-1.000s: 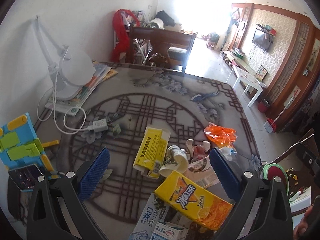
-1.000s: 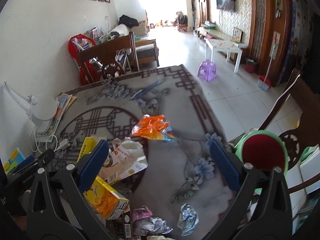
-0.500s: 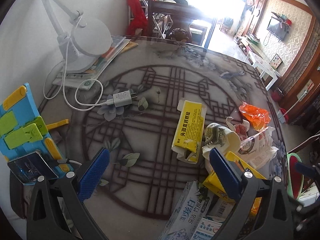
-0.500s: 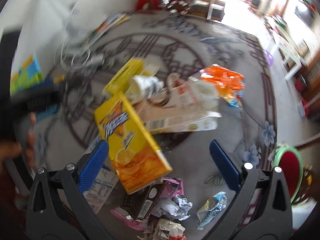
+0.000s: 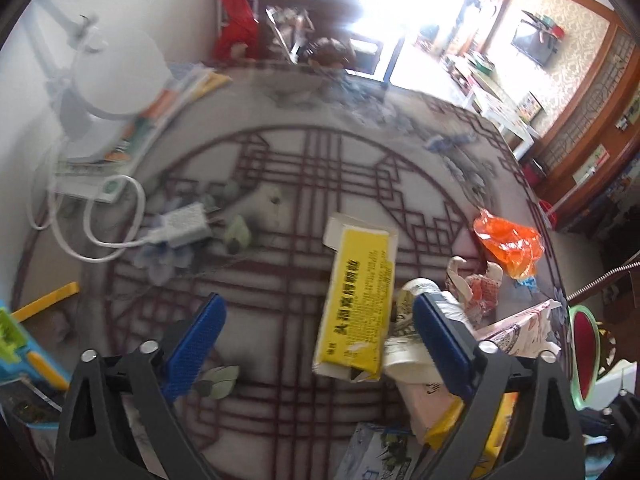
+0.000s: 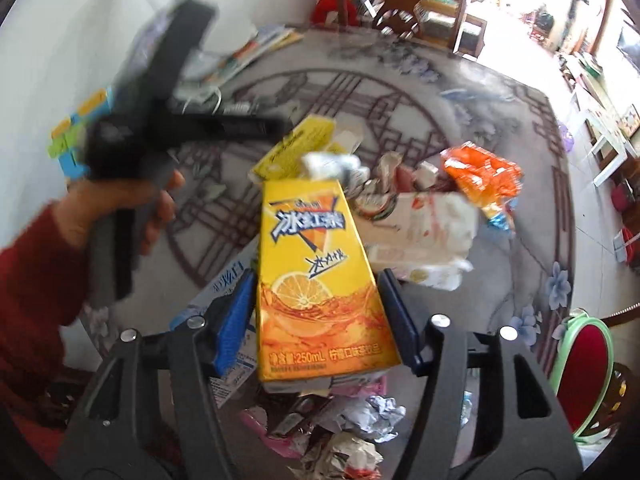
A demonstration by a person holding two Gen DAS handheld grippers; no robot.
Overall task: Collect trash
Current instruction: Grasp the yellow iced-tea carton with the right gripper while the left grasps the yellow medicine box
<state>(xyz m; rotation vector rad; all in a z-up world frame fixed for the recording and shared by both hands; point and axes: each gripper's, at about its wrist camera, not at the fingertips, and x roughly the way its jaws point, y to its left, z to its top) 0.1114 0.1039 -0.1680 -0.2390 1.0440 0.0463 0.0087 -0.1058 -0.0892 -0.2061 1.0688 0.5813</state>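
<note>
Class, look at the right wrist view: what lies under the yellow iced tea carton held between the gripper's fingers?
Under the yellow iced tea carton show crumpled foil and paper scraps, a pink wrapper and a blue-and-white carton. Whatever lies directly beneath its middle is covered.

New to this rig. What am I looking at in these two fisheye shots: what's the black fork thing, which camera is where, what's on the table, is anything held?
No robot here: a person carries a hand-held gripper in each hand, each with a camera looking out along its two blue-padded fingers. That fork at the bottom of each picture is the gripper itself.

The left wrist view shows the left hand-held gripper, open and holding nothing, above a patterned table. On it lie a yellow box, an orange bag, a charger with its white cable and a white lamp.

The right wrist view shows the right hand-held gripper with both pads against the sides of an orange drink carton. It looks gripped, though motion blur keeps me from being sure. Crumpled wrappers lie below it. The person's hand, in a red sleeve, holds the other gripper at left.
</note>
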